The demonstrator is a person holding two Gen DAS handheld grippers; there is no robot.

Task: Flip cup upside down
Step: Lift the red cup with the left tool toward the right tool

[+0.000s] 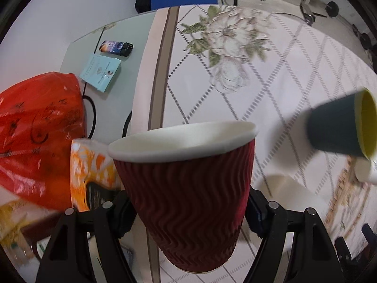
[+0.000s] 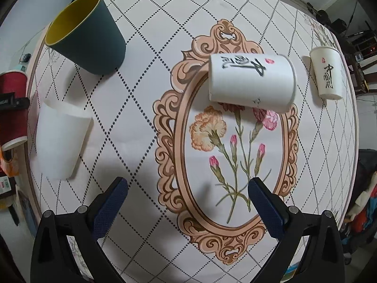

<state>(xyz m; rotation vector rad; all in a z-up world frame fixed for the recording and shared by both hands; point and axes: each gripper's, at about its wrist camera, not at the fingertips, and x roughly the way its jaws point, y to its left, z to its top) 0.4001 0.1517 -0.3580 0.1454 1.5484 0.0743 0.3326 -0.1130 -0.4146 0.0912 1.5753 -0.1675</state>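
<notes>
My left gripper point(image 1: 188, 214) is shut on a dark red ribbed paper cup point(image 1: 188, 188) with a white rim, held above the table with its mouth away from the camera. The same red cup point(image 2: 11, 108) shows at the left edge of the right wrist view, rim downward. My right gripper point(image 2: 187, 202) is open and empty above the patterned tablecloth point(image 2: 146, 141). A white paper cup with black calligraphy point(image 2: 252, 82) lies on its side ahead of it. A dark green cup with a yellow inside point(image 2: 87, 35) stands mouth up at the far left; it also shows in the left wrist view point(image 1: 341, 127).
A plain white cup point(image 2: 61, 141) stands upside down at the left. Another calligraphy cup point(image 2: 326, 73) stands upside down at the far right. In the left wrist view a red plastic bag point(image 1: 40, 129), an orange box point(image 1: 94, 174), a teal booklet point(image 1: 101, 72) and a lighter point(image 1: 116, 48) lie left of the cloth.
</notes>
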